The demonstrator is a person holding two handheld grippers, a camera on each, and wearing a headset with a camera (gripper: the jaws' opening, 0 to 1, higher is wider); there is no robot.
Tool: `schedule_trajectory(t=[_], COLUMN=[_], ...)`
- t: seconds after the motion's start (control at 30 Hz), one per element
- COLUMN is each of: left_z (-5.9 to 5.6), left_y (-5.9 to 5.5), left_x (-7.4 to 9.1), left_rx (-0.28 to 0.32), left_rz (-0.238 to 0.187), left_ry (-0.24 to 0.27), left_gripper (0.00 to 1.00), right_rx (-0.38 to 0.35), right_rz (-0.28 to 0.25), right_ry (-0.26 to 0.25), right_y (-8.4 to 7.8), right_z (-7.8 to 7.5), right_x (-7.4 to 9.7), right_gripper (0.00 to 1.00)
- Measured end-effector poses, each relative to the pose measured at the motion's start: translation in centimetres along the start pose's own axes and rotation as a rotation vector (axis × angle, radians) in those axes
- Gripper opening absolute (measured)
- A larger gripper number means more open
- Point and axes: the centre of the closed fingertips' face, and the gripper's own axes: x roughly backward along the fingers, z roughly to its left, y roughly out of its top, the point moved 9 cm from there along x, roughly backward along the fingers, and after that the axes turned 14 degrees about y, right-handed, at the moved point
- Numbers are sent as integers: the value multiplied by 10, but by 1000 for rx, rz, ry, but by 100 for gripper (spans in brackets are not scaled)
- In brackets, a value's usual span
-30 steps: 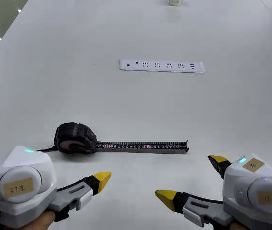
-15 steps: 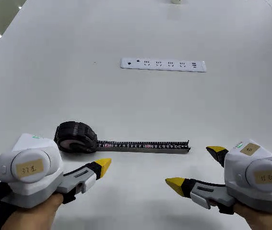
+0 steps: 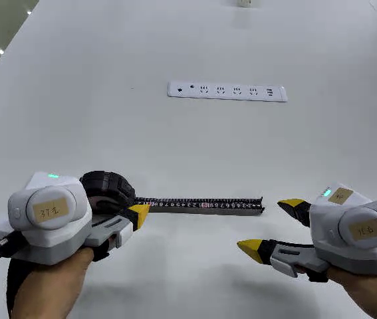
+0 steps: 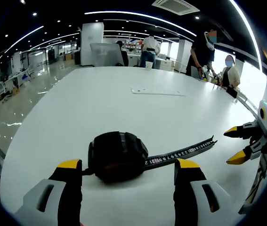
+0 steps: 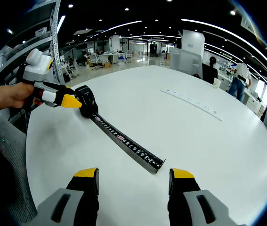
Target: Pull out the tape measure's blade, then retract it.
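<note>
Chunky black round tape measure case (image 3: 106,191) sits near the white tabletop's (image 3: 175,146) near edge, with its dark steel blade (image 3: 201,204) lying out to the right. The left gripper (image 4: 128,165) has its jaws wide open around the case. The right gripper (image 3: 270,224) is wide open by the blade tip. Both are empty. An off-centre squeeze could skid that round case away, imo.

Light: bright, even, from ceiling light strips (image 4: 142,17) overhead.
Shadows: soft, faint, under the tape measure (image 4: 118,155) on the white table (image 3: 108,66).
Glare: window (image 4: 253,80) whiteout, left gripper view.
Focus: sharp.
Distortion: fisheye bending at gripper-view edges.
</note>
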Motion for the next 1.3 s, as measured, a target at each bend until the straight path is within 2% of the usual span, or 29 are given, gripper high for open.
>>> schedule_trajectory(t=[0.37,0.5,0.6,0.87,1.03,1.3], left_z=[-1,-1,0,4,1,-4], left_y=[2,3,4,6,8,11], left_x=[-8,-10,-12,-17,-20,-25], left_rx=[22,48,46,56,61,76], left_rz=[25,23,24,37,49,66], left_ry=[23,34,43,63,60,60], left_gripper=[71,69,69,67,66,65], right_rx=[37,58,75,123,140,188], right_rz=[57,90,103,152,158,198], right_ry=[44,60,71,133,148,187], right_y=[1,0,0,3,8,10], right_z=[-22,-28,-33,-42,-51,-59], right_x=[-7,-10,-12,-18,-20,-24], right_gripper=[48,45,42,36,33,25])
